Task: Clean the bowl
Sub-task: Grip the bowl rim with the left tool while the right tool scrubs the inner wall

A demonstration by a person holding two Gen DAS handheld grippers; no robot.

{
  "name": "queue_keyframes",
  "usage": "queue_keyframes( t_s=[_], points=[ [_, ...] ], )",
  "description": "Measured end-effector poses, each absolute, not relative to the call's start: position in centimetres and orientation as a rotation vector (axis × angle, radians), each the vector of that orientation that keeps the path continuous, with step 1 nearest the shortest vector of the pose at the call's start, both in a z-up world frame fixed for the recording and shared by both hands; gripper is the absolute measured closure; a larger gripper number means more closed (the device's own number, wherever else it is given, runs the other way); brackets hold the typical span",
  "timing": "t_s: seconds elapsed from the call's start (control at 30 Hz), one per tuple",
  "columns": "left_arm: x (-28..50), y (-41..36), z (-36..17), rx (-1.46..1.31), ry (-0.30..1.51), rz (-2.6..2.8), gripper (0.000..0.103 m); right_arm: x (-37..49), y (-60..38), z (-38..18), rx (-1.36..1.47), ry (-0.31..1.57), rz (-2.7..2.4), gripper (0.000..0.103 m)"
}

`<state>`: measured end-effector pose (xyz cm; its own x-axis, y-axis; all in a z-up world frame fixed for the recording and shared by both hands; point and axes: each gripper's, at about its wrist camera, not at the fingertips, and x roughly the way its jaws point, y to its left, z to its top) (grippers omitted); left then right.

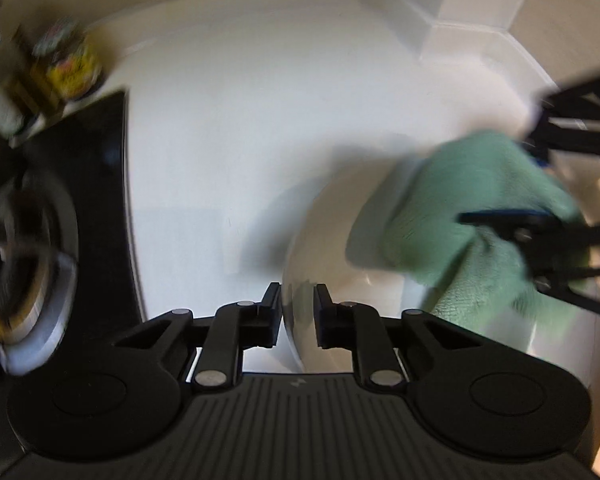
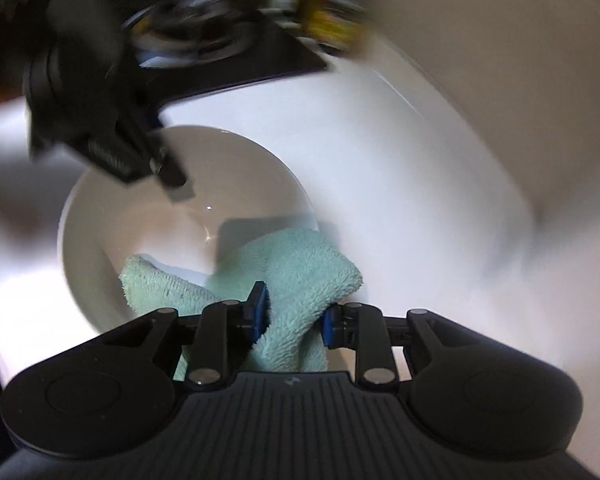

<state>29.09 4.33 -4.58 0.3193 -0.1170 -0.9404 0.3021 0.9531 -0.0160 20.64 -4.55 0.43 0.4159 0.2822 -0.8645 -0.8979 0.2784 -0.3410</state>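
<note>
A white bowl [image 2: 172,216] sits on a white counter. My left gripper [image 1: 297,312] is shut on the bowl's rim [image 1: 296,300], one finger on each side; it shows in the right wrist view [image 2: 156,168] at the bowl's far edge. My right gripper [image 2: 294,316] is shut on a green cloth [image 2: 300,272] that hangs into the bowl. In the left wrist view the green cloth [image 1: 460,216] lies over the bowl, held by the right gripper [image 1: 532,248]. Both views are blurred.
A black stove top [image 1: 100,200] with a burner [image 1: 24,248] lies left of the bowl. Bottles and jars [image 1: 68,64] stand behind it by the wall. The white counter [image 1: 240,120] runs back to the wall.
</note>
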Motion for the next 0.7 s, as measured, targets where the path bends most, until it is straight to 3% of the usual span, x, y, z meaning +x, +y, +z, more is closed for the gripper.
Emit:
queue_keyframes(
  t_s=[0.13, 0.23, 0.3, 0.53, 0.7],
  points=[
    [31.8, 3.6, -5.8, 0.233, 1.284, -0.327, 0.082, 21.4, -2.8, 0.3, -1.166, 0.661, 1.132, 0.082],
    [31.9, 3.7, -6.0, 0.220, 1.261, -0.317, 0.079, 22.7, -2.3, 0.2, -1.142, 0.687, 1.181, 0.082],
    [31.3, 4.4, -6.1, 0.157, 1.229, -0.275, 0.072, 23.5, -2.7, 0.1, -1.020, 0.742, 1.130, 0.082],
    [29.4, 5.7, -6.7, -0.004, 1.147, -0.153, 0.068, 23.6, -6.8, 0.1, -0.504, 0.941, 0.826, 0.084],
    [28.9, 6.0, -6.9, -0.085, 1.122, -0.049, 0.062, 18.3, -8.7, -0.1, -0.254, 0.985, 0.532, 0.081]
  ],
)
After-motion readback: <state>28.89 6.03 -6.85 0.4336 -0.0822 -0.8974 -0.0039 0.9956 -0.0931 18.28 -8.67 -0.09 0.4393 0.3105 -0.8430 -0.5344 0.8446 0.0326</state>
